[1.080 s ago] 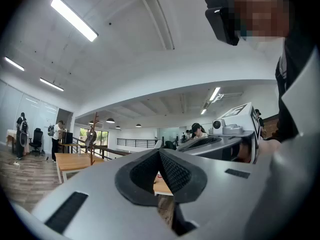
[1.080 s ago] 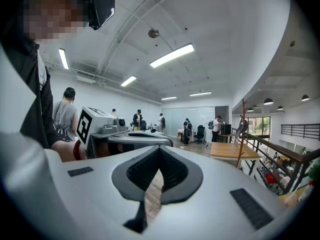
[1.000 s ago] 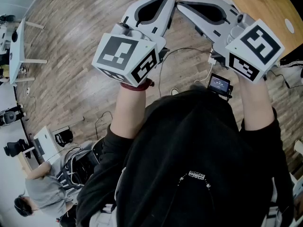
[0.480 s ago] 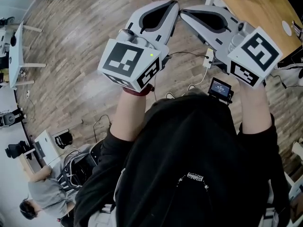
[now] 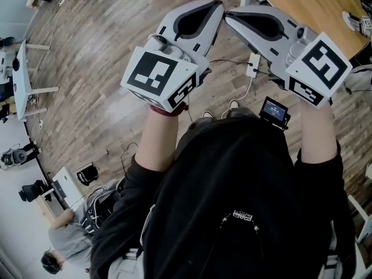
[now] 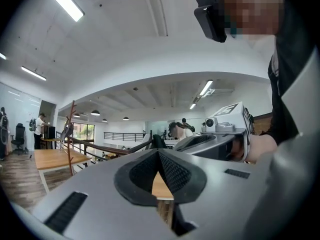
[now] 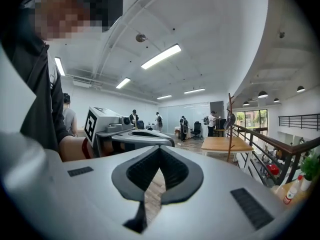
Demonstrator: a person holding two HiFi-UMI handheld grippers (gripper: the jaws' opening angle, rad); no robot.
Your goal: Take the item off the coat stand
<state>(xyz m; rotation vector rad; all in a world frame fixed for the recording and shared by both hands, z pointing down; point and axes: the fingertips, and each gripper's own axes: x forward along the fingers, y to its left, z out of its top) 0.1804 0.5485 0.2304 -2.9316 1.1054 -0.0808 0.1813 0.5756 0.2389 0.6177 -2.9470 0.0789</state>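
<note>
The coat stand (image 7: 230, 126) is a thin brown wooden pole far across the room, beside a wooden table, and a dark item (image 7: 230, 118) hangs on it. The left gripper view shows this coat stand (image 6: 72, 134) small at the left, with the item (image 6: 67, 129) on it. Both grippers are held up side by side in front of the person, far from the stand. My left gripper (image 5: 217, 7) is shut with nothing in it. Close beside it, my right gripper (image 5: 229, 14) is also shut and empty.
A long wooden table (image 5: 317, 7) with bottles stands at the upper right. Cables and a white power strip (image 5: 253, 65) lie on the wood floor. A railing (image 7: 272, 149) runs along the right. A white desk (image 5: 20, 68) and a seated person (image 5: 64, 237) are at the left; other people stand far off.
The floor and table have slid through the head view as the person moves. Both grippers stay shut and side by side, shifted slightly right.
</note>
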